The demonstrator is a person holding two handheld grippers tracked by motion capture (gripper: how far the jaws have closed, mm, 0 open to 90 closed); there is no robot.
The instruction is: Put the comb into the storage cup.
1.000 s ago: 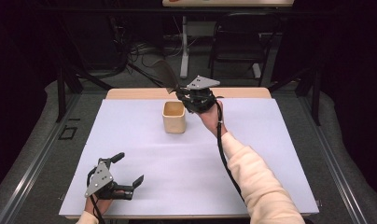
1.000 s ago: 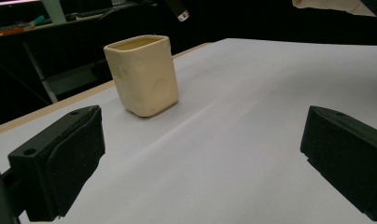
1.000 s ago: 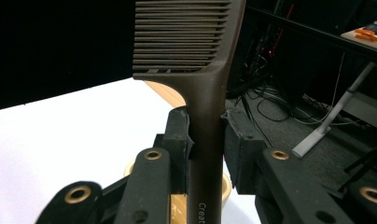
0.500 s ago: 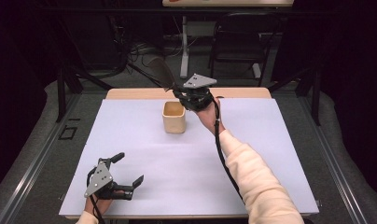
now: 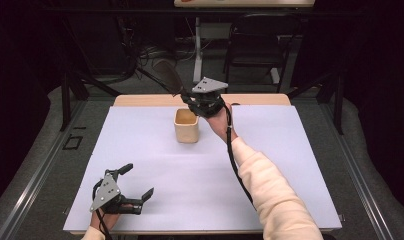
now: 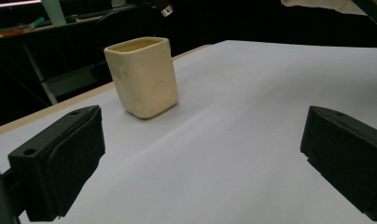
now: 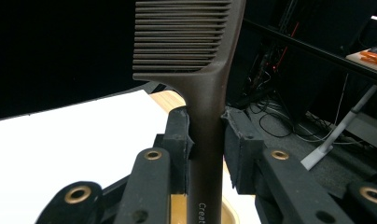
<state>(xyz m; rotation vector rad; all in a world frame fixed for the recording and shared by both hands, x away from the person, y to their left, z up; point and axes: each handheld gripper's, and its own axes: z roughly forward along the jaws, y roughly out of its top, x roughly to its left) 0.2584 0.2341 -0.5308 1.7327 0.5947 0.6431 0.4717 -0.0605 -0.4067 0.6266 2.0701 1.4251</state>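
Note:
A dark brown comb (image 7: 210,70) stands between the jaws of my right gripper (image 7: 207,135), which is shut on its handle, teeth end pointing away. In the high view the right gripper (image 5: 187,97) hovers at the far middle of the table, just behind and above a cream square cup (image 5: 186,125), and the comb (image 5: 167,75) sticks out up and left. The cup's rim (image 7: 228,214) peeks below the jaws. My left gripper (image 5: 138,180) rests near the front left edge, open, with nothing between its pads (image 6: 65,154). The cup (image 6: 142,77) stands upright well ahead of it.
A white sheet covers the table (image 5: 290,150), with a strip of bare wood (image 5: 140,100) along the far edge. Behind the table are a dark chair (image 5: 255,45), stands and cables on the floor. The person's cream sleeve (image 5: 270,190) crosses the right half.
The right gripper with the comb has edged slightly left and farther, closer over the cup. The left gripper has stayed put.

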